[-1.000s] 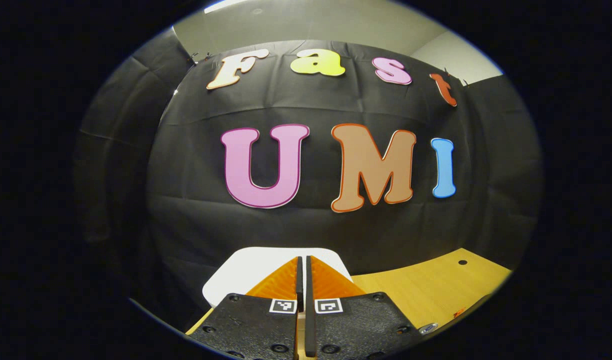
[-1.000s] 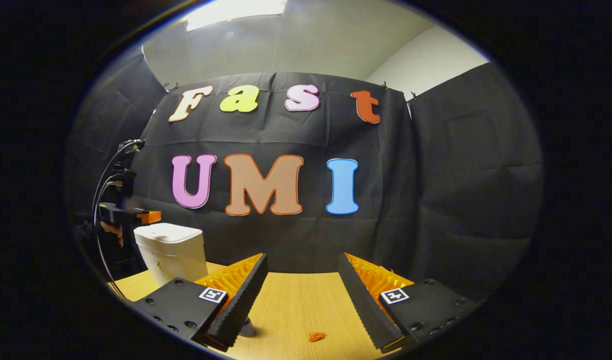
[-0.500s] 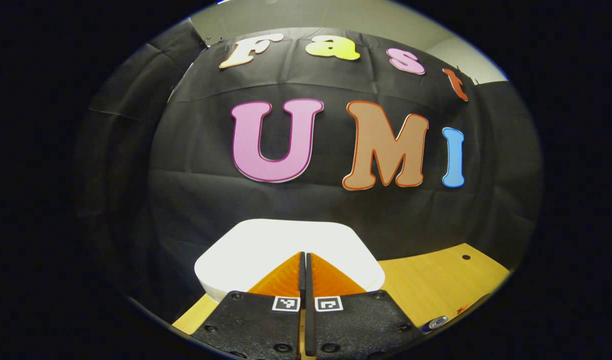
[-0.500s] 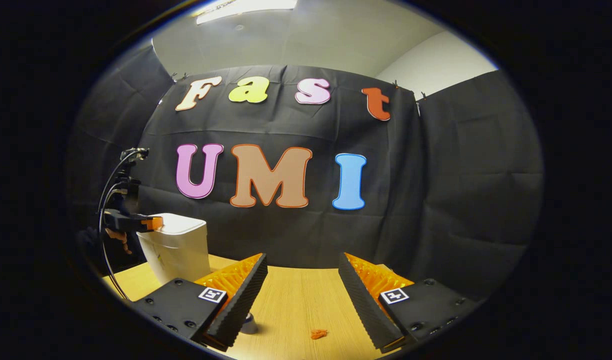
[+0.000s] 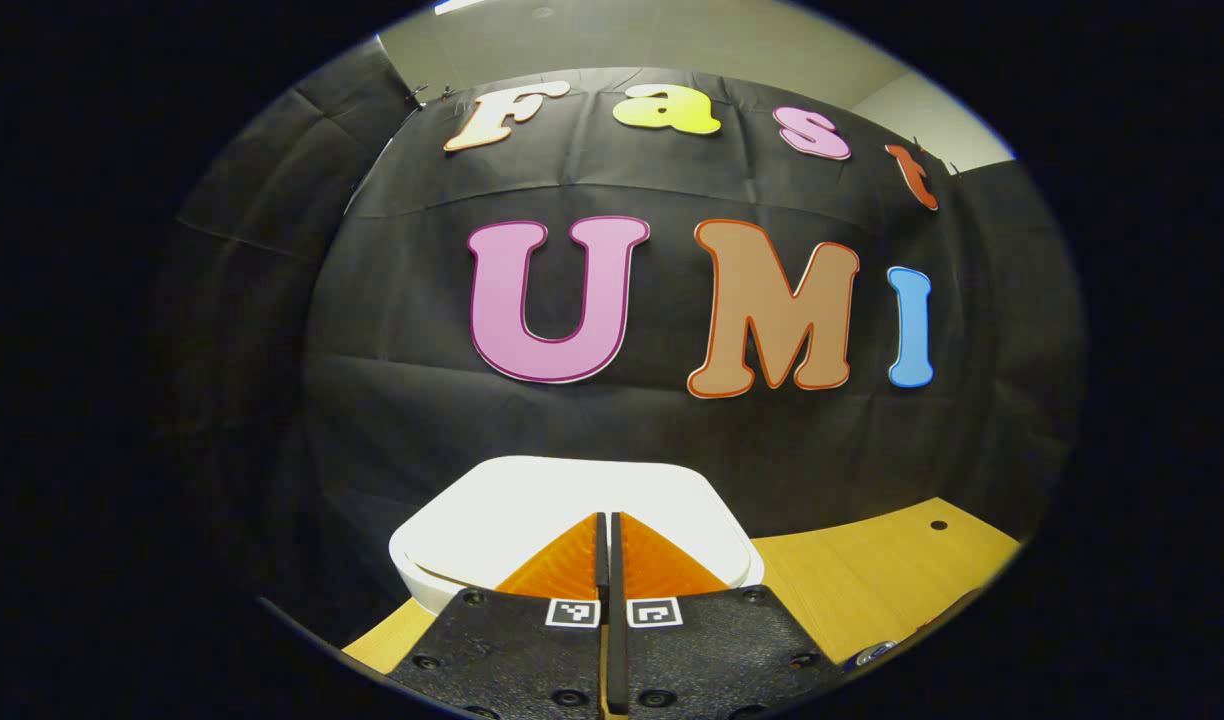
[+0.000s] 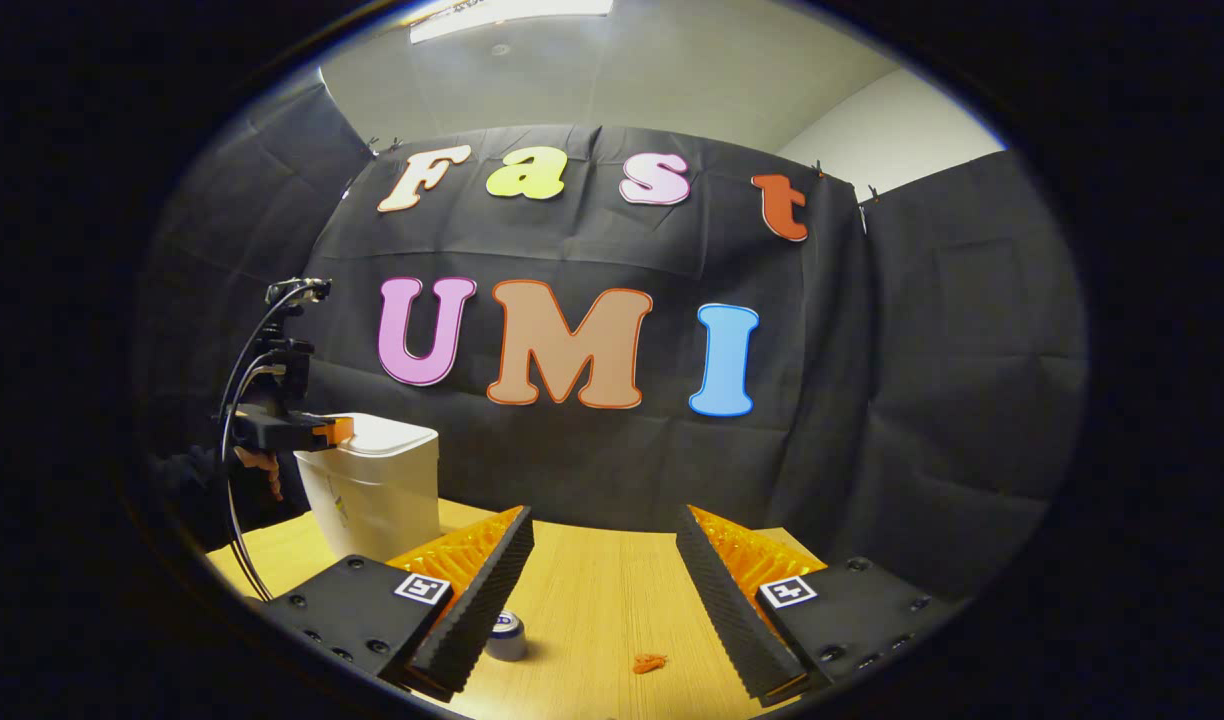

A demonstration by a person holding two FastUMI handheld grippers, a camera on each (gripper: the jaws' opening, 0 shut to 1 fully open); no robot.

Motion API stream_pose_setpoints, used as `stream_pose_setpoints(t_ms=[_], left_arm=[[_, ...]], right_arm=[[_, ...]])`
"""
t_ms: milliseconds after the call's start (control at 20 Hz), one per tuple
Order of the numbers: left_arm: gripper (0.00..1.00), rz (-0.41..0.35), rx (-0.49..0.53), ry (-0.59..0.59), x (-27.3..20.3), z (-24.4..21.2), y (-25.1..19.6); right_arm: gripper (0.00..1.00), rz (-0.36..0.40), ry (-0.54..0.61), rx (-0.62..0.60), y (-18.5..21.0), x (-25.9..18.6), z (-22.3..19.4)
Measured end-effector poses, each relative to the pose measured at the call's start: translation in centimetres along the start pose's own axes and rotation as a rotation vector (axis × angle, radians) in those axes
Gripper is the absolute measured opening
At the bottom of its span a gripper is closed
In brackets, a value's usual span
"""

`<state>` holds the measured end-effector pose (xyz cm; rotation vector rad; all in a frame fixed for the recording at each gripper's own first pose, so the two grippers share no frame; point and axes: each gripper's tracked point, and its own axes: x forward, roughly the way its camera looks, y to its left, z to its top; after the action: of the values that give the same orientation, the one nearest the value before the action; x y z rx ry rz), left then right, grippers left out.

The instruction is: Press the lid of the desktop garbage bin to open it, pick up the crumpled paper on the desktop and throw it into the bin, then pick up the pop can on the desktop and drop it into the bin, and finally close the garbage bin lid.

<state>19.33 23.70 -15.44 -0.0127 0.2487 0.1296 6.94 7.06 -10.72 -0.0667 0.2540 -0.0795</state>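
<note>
The white bin's lid (image 5: 572, 495) lies just under my left gripper (image 5: 607, 520), which is shut with nothing between its fingers; its tips hang over the lid's near half. A thin seam shows below the lid's left edge. In the right gripper view the bin (image 6: 377, 495) stands at the left on the wooden table, and the left gripper (image 6: 317, 432) rests at the lid's left edge, held by a hand (image 6: 262, 470). My right gripper (image 6: 604, 520) is open above the table. The pop can (image 6: 508, 636) stands upright beside its left finger, partly hidden by it.
The wooden table (image 6: 592, 600) runs back to the black cloth wall. A small orange scrap (image 6: 649, 662) lies on the table between the right gripper's fingers. Cables (image 6: 237, 400) hang from the left gripper. A can top (image 5: 872, 652) peeks in at the left gripper view's lower right.
The left gripper came down closer to the lid, then eased back up slightly. The right gripper swung left, so the bin sits further right in its view and more of the can shows.
</note>
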Motion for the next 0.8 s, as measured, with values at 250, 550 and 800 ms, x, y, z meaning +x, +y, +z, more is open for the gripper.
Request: stream_pose_setpoints(t_ms=[250, 550, 800], left_arm=[[0.0, 0.007, 0.047, -0.117, -0.9, 5.7, -0.5], [0.0, -0.01, 0.048, -0.176, -4.6, 9.9, -3.1], [0.21, -0.042, 0.04, -0.212, -9.8, 11.6, -6.5]], right_arm=[[0.96, -0.015, -0.027, 0.024, -1.4, -0.7, 0.6], [0.96, -0.004, -0.065, 0.045, -2.9, -1.3, 1.6], [0.96, 0.012, -0.064, 0.07, -4.8, -1.6, 1.2]])
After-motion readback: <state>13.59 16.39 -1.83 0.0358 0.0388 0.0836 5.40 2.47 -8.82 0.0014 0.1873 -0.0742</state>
